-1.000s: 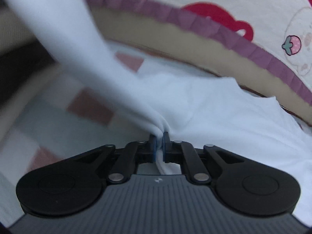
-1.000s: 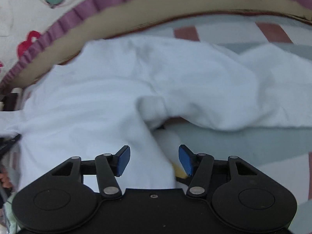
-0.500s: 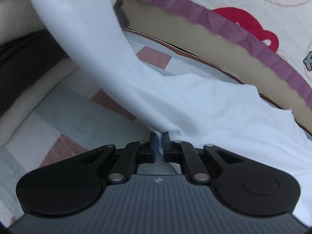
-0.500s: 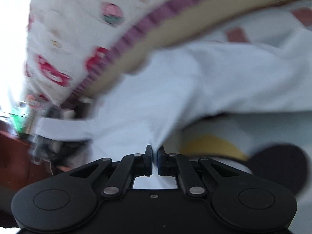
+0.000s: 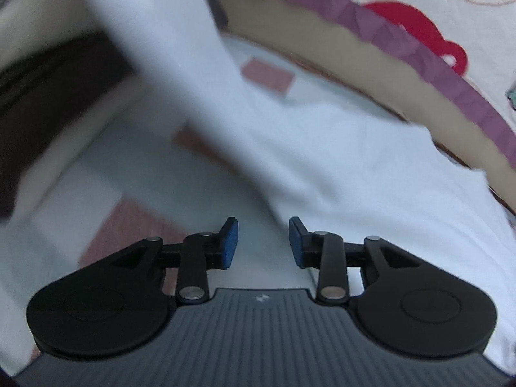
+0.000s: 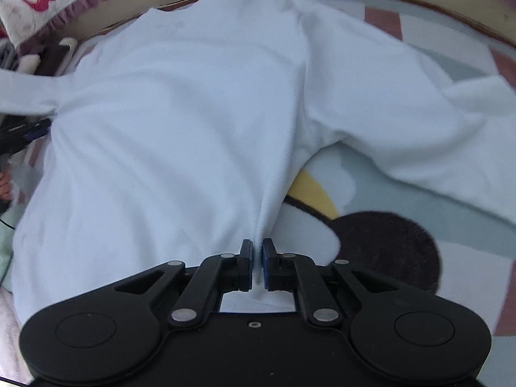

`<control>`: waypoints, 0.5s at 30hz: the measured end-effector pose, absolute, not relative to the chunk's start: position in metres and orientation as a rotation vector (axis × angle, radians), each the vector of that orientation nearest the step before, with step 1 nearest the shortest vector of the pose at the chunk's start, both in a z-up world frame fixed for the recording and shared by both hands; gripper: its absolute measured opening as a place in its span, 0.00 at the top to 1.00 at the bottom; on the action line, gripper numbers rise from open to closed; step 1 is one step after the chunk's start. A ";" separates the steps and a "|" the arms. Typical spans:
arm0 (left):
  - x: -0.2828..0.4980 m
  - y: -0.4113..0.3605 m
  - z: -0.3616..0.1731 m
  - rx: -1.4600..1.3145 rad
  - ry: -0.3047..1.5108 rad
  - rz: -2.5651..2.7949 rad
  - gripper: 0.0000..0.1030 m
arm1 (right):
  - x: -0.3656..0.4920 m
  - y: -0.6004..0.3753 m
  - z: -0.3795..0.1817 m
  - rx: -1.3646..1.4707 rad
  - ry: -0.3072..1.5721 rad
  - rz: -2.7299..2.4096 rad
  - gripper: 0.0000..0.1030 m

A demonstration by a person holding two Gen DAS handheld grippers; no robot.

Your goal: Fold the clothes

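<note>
Shirt [image 6: 180, 122]: white, spread on patterned mat [image 6: 387, 193].
Left gripper [image 5: 262, 242]: jaws apart, empty, beside shirt.
Right gripper [image 6: 257, 267]: pinching shirt hem.

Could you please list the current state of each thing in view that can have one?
left gripper: open, holding nothing.
right gripper: shut on the shirt's lower edge.
white shirt: spread over the mat, unfolded, one sleeve stretched out to the side.
patterned mat: lying flat under the shirt.
</note>
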State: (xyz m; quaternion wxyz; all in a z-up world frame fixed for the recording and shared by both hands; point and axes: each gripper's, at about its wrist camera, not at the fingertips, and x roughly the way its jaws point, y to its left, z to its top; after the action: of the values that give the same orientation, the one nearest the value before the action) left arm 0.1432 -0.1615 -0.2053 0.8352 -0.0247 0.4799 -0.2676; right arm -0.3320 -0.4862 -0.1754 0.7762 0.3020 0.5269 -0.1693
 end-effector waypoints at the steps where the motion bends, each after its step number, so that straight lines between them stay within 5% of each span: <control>1: 0.136 -0.157 -0.201 -0.059 1.045 -0.592 0.58 | -0.335 -0.485 -0.173 0.647 1.135 -0.373 0.83; 3: 0.119 -0.150 -0.195 -0.048 1.095 -0.673 0.46 | -0.344 -0.485 -0.170 0.675 1.090 -0.376 0.71; 6: 0.100 -0.147 -0.199 -0.052 1.178 -0.761 0.45 | -0.362 -0.483 -0.169 0.729 1.006 -0.384 0.59; 12: 0.073 -0.151 -0.207 0.027 1.208 -0.802 0.42 | -0.404 -0.473 -0.170 0.782 0.924 -0.429 0.49; 15: 0.060 -0.146 -0.208 0.020 1.225 -0.833 0.34 | -0.423 -0.461 -0.174 0.840 0.903 -0.448 0.47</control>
State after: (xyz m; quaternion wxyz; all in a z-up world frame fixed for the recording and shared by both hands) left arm 0.0602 -0.1464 -0.2083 0.7380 0.0091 0.5578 -0.3797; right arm -0.4225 -0.4614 -0.1739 0.7925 0.3904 0.4197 -0.2082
